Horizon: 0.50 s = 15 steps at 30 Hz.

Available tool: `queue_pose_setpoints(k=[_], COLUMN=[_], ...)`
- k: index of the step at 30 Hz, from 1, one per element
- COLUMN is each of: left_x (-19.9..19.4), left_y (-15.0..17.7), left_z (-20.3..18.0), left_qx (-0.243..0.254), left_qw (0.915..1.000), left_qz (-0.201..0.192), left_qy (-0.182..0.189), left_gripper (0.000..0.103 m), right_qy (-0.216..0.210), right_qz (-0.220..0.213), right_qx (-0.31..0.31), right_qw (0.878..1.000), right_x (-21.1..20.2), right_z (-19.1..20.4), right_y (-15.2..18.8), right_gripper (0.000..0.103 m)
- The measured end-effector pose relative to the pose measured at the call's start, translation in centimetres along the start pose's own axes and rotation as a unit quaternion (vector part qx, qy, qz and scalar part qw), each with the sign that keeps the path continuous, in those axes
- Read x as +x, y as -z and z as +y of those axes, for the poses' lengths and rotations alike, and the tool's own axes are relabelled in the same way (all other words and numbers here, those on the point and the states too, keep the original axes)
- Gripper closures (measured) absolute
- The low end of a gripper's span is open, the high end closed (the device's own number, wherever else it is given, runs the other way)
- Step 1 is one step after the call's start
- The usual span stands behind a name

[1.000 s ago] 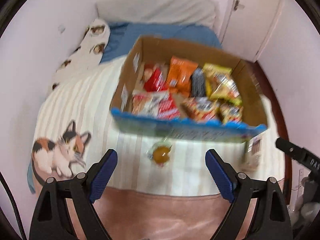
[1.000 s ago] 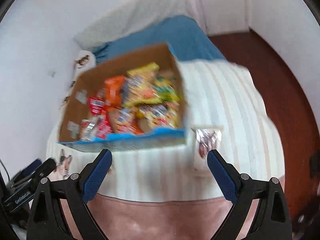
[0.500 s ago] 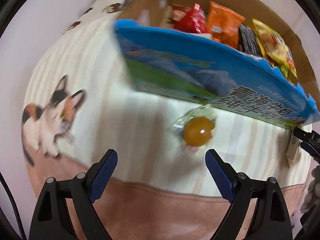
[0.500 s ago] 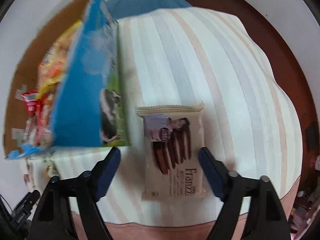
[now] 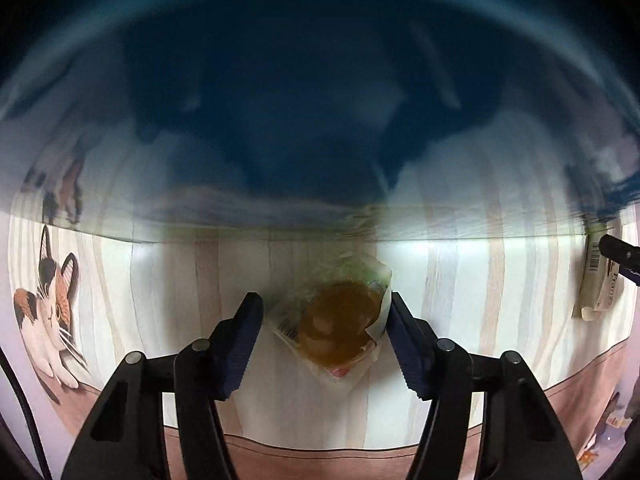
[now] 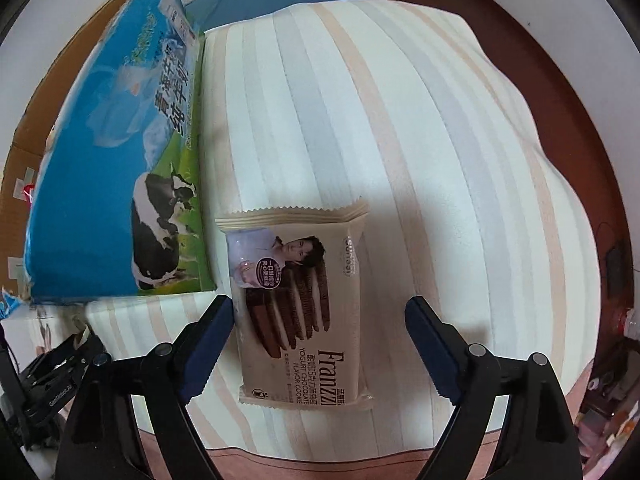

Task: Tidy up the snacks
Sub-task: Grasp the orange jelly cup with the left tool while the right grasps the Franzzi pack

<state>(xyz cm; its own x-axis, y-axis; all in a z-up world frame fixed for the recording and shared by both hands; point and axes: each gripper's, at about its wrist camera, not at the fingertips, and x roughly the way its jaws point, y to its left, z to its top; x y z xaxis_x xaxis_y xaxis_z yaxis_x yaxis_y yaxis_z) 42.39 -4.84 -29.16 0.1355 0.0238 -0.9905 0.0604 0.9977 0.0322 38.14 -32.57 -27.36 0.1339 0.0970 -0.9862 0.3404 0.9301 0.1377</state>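
Note:
A clear packet with a round orange-brown snack lies on the striped blanket in front of the box. My left gripper points down over it with its jaws closing. The packet sits between them: the right pad touches the wrapper's edge, while the left pad stands just clear. In the right wrist view a beige Franzzi cookie pack lies flat beside the blue milk-carton box. My right gripper straddles it, open, with a gap on the right side.
The box looms blurred and dark close above the left gripper. A cat print marks the striped blanket on the left. Brown floor lies beyond the bed's right edge. The left gripper's body shows at lower left.
Both grippers have come down close to the blanket. The left jaws have narrowed around the orange snack packet. The right gripper has settled over the cookie pack.

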Motion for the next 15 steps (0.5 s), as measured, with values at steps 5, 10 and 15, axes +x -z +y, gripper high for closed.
queue_pose_setpoints(k=[5,10,15], left_x=[-0.5,-0.6,-0.4], left_y=[1.4,3.5,7.1], left_z=[0.2,0.4,0.4], left_qx=[-0.016,-0.026,-0.027], left_qw=[0.9998,0.9991,0.9978], left_qz=[0.006,0.025,0.048], left_qy=[0.010,0.023,0.038], left_gripper=[0.045,0.045,0.045], right_qy=[0.009,0.012,0.004], right_qz=[0.000,0.010,0.036], right_qx=[-0.032,-0.046,-0.077], right_qw=[0.999,0.999,0.996], right_x=[1.1,1.3,0.8], right_z=[0.8,1.5,1.9], right_y=[-1.2,0.1,3.8], right_gripper=[0.025,0.041,0.041])
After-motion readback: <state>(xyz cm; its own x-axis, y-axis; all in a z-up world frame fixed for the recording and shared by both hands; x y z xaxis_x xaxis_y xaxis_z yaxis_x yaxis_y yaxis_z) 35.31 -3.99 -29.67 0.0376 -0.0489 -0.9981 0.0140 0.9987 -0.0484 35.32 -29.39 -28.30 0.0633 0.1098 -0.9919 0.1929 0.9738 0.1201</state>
